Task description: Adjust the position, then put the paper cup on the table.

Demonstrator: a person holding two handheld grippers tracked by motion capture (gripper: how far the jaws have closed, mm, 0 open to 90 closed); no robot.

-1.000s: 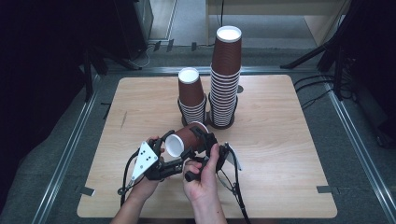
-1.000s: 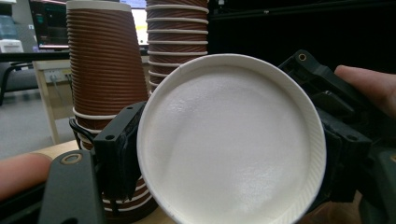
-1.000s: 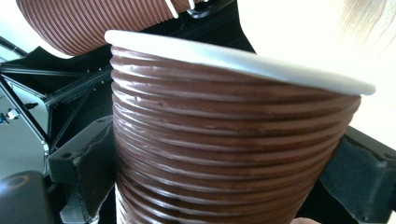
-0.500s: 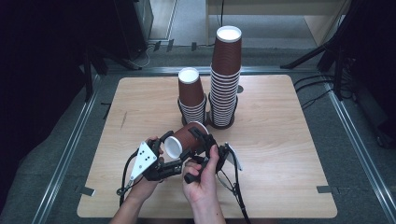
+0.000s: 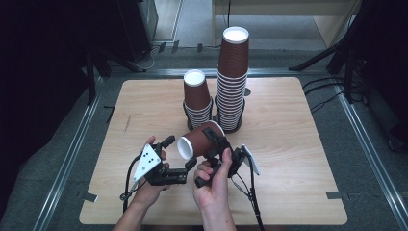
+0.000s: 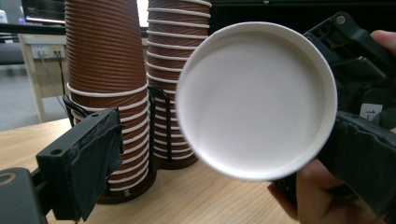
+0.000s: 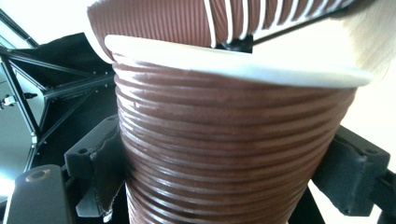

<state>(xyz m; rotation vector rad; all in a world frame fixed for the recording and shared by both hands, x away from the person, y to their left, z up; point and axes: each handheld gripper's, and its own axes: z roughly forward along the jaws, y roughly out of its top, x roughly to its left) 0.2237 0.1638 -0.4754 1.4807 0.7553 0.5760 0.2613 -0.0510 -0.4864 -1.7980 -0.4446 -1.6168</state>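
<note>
A brown ribbed paper cup [image 5: 204,140] lies on its side above the table, its white bottom [image 6: 257,100] turned toward my left gripper. My right gripper [image 5: 211,143] is shut on the cup's wall, and in the right gripper view the cup [image 7: 229,154] is pressed between both jaws of the right gripper [image 7: 226,172]. My left gripper [image 5: 179,153] is open. Its jaws have just been opening and now stand on either side of the cup's bottom end without pressing on it, as the left gripper view [image 6: 224,163] shows.
Two upside-down stacks of the same cups stand in black wire holders at the back middle of the wooden table [image 5: 298,144]: a short stack [image 5: 197,98] and a tall stack [image 5: 232,77]. Both are just behind the held cup. Cables trail toward the front edge.
The left gripper's jaws have spread off the cup's bottom end, and the right gripper's jaws have closed on its side. The cup has hardly moved.
</note>
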